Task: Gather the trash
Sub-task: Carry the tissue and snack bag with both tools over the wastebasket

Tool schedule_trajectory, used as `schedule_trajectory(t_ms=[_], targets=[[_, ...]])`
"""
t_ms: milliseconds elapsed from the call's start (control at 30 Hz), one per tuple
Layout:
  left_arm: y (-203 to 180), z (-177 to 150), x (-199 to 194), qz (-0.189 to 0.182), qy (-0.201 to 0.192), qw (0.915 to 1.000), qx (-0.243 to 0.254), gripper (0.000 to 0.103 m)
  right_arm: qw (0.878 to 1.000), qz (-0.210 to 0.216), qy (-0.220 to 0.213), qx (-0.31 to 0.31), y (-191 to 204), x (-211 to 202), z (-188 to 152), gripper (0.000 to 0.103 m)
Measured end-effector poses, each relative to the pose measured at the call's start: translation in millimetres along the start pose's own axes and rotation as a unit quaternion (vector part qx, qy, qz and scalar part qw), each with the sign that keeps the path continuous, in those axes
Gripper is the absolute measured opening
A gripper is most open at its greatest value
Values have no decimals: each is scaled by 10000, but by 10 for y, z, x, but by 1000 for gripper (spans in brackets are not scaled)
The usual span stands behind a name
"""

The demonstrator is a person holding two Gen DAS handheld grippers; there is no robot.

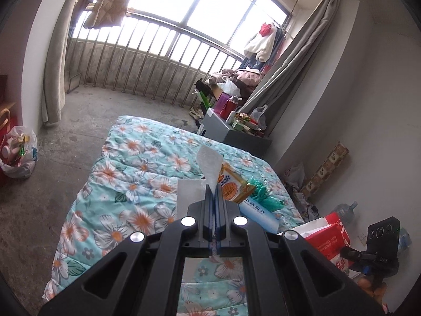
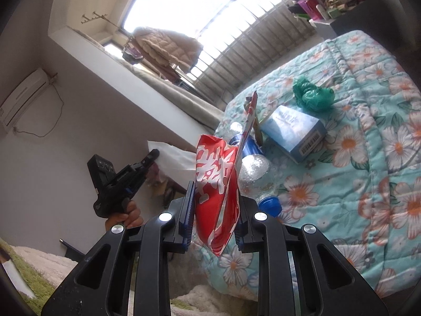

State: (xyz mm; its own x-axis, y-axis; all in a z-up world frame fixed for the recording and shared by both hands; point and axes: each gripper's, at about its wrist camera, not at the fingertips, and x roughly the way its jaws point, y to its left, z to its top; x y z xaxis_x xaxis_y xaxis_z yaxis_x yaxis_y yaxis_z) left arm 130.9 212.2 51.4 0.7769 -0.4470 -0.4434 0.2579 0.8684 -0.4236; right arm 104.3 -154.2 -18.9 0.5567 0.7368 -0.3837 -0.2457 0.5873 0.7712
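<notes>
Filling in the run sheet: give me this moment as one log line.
left gripper: jaws shut on white tissue | right gripper: jaws on red bag | blue box, green bag, bottle on bed

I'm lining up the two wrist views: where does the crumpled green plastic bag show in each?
Left wrist: green plastic bag lies right of centre on the quilt, behind the blue tissue box.
Right wrist: green plastic bag lies upper right, beyond the same box.
Shared landmark: the blue tissue box.
</notes>
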Motion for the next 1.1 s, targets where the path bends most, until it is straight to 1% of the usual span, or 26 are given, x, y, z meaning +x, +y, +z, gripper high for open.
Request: schedule_trajectory(t_ms=[300, 467, 600, 767, 900, 1100], targets=[[-424, 311, -81, -433, -306, 9974, 487, 1, 9977, 9, -667, 126, -95, -363, 67, 23], [-790, 426, -22, -738, -390, 9931, 823, 1, 9947, 23, -1006, 216, -181, -602, 91, 23], [-1127, 442, 84, -1002, -362, 9884, 1083, 1, 9916, 35, -1252, 311, -282, -782, 100, 23], [-1596, 443, 278, -1354, -235, 9804, 1408, 1, 9871, 15, -1537, 441, -430, -1005, 88, 23], [-1966, 400, 497, -1663, -33, 9730, 1601, 1, 9824, -28, -1787, 541, -553, -1225, 52, 23], [-2633, 226, 867, -2142, 318, 9562, 1969, 1, 9723, -286, -2214, 695, -740, -1611, -24, 23]])
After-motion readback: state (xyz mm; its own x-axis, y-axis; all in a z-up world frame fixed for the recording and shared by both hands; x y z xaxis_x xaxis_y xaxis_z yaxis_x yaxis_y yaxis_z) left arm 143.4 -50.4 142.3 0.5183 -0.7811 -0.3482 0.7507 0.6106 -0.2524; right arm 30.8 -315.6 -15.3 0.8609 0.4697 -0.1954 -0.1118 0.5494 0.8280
